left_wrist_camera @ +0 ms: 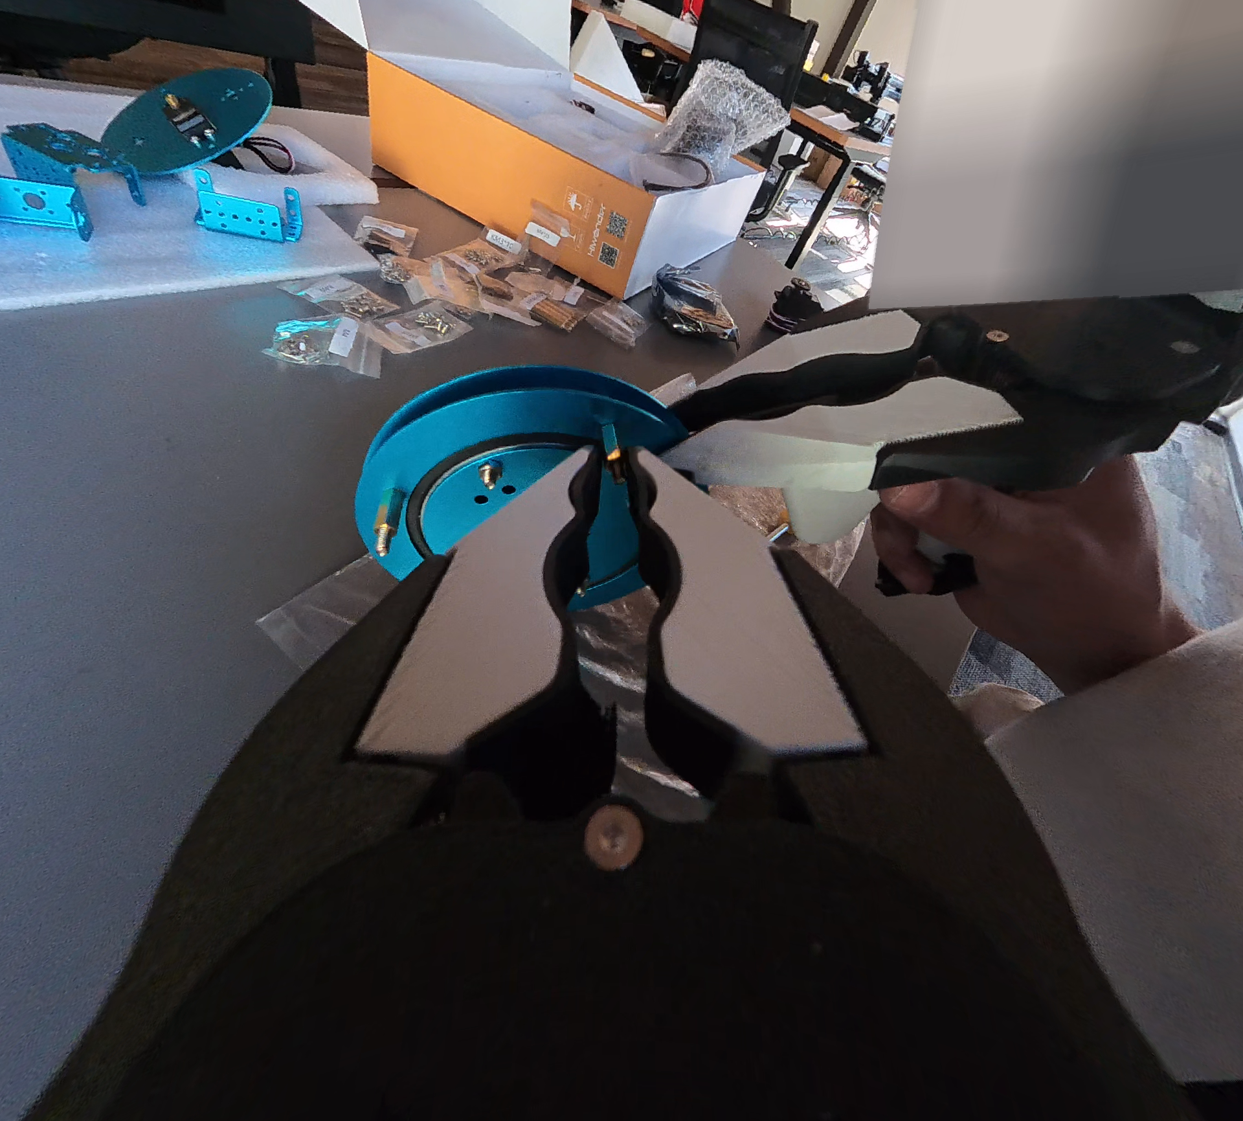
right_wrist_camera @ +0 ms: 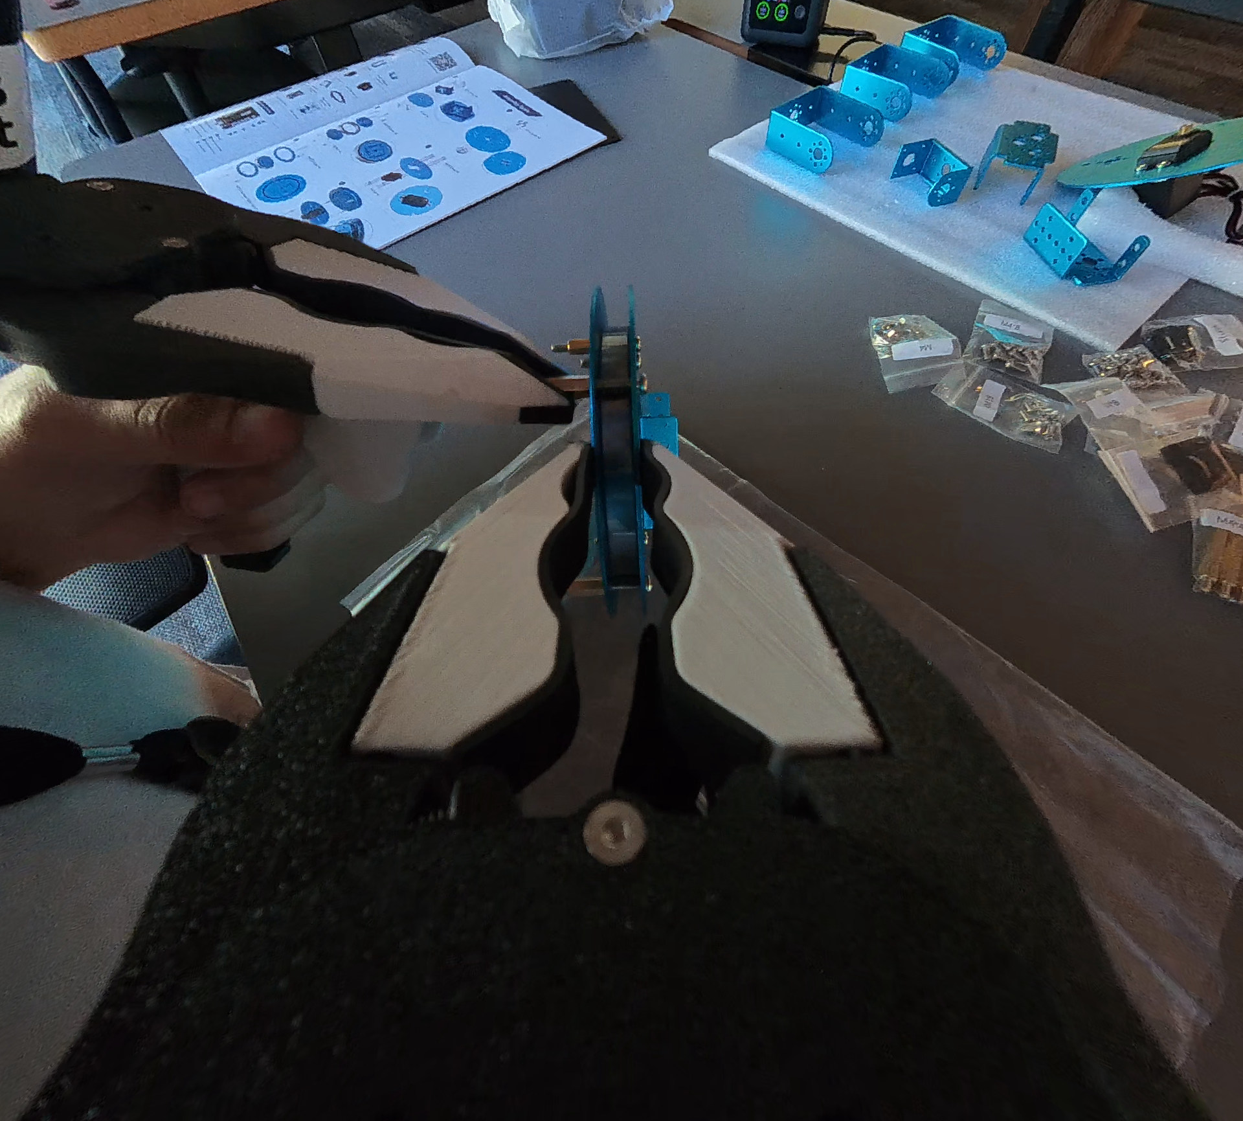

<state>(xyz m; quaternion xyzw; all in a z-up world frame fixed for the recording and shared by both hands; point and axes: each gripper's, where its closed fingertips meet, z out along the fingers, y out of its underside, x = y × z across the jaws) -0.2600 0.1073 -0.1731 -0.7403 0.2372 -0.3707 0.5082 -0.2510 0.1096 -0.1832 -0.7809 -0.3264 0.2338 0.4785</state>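
Note:
A blue disc assembly [left_wrist_camera: 457, 456] of two round plates with brass standoffs is held on edge above the grey table [left_wrist_camera: 134, 483]. My right gripper [right_wrist_camera: 615, 459] is shut on its rim, which shows edge-on between the fingers [right_wrist_camera: 612, 348]. It enters the left wrist view from the right [left_wrist_camera: 676, 422]. My left gripper [left_wrist_camera: 609, 456] is shut on one brass standoff [left_wrist_camera: 615, 461] that sticks out of the inner plate. In the right wrist view it comes in from the left [right_wrist_camera: 555, 402], with its tips on that standoff [right_wrist_camera: 575, 383].
A clear plastic bag [right_wrist_camera: 1009, 752] lies under the grippers. Small bags of screws [right_wrist_camera: 995, 375] lie to the right. Blue brackets [right_wrist_camera: 874, 106] rest on a white foam sheet [right_wrist_camera: 874, 214]. An open manual [right_wrist_camera: 403, 140], an orange and white box [left_wrist_camera: 511, 173] and a small screen device [right_wrist_camera: 783, 2] stand farther off. My two grippers' fingertips are within a few centimetres of each other.

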